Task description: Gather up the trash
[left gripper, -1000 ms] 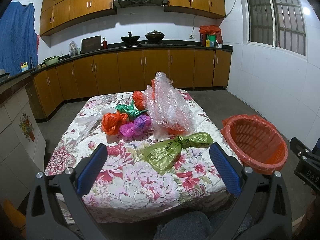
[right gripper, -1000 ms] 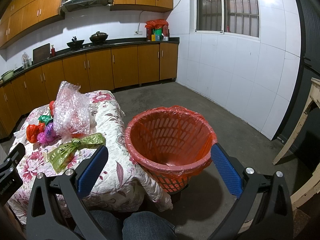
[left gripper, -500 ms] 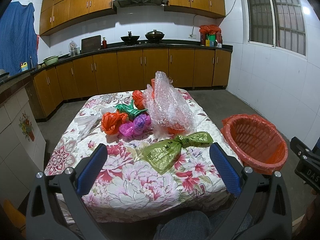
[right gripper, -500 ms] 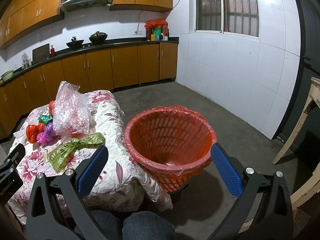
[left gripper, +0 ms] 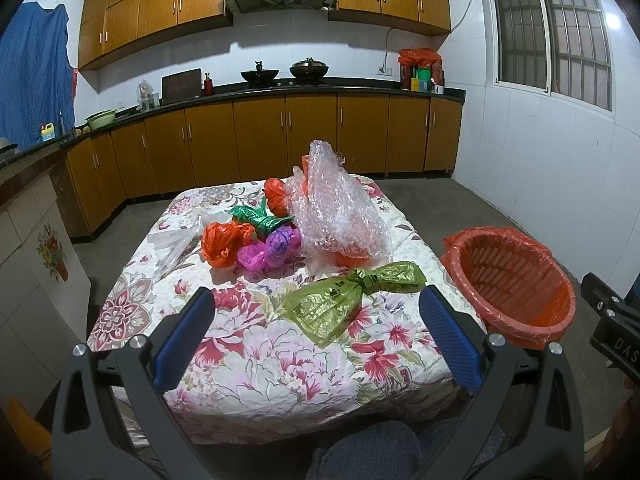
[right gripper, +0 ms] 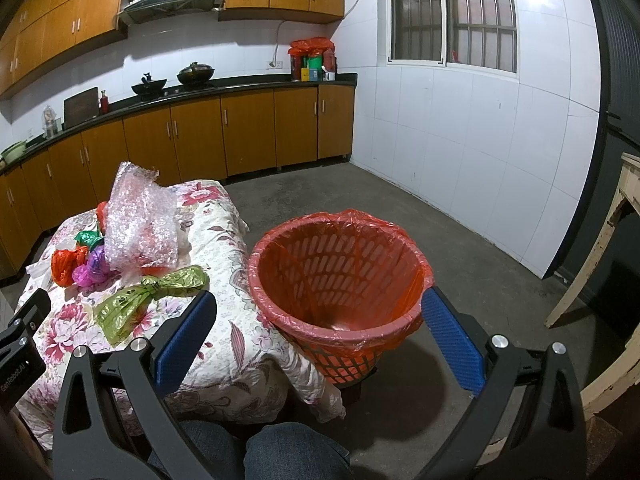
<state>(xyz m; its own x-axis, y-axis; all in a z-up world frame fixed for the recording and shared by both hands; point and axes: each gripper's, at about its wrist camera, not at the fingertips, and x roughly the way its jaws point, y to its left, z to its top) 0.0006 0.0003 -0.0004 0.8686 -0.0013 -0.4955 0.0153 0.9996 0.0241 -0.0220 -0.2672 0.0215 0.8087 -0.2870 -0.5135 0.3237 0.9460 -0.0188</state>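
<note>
- left claw (left gripper: 316,336) jaws spread wide, nothing held; hovering over near edge of flower-print cloth table (left gripper: 256,360), likely lining up a first pick
- ahead-left of it: crumpled orange plastic bag (left gripper: 222,242), pink and purple plastic wads (left gripper: 270,250), twisted green foil wrap (left gripper: 260,218)
- straight ahead, nearest: knotted olive-green plastic bag (left gripper: 352,300); beyond it a clear bubble-wrap heap (left gripper: 340,212)
- right claw (right gripper: 318,338) also gaping, empty, aimed at red-lined orange plastic basket (right gripper: 340,272) just past table edge, probably the drop spot
</note>
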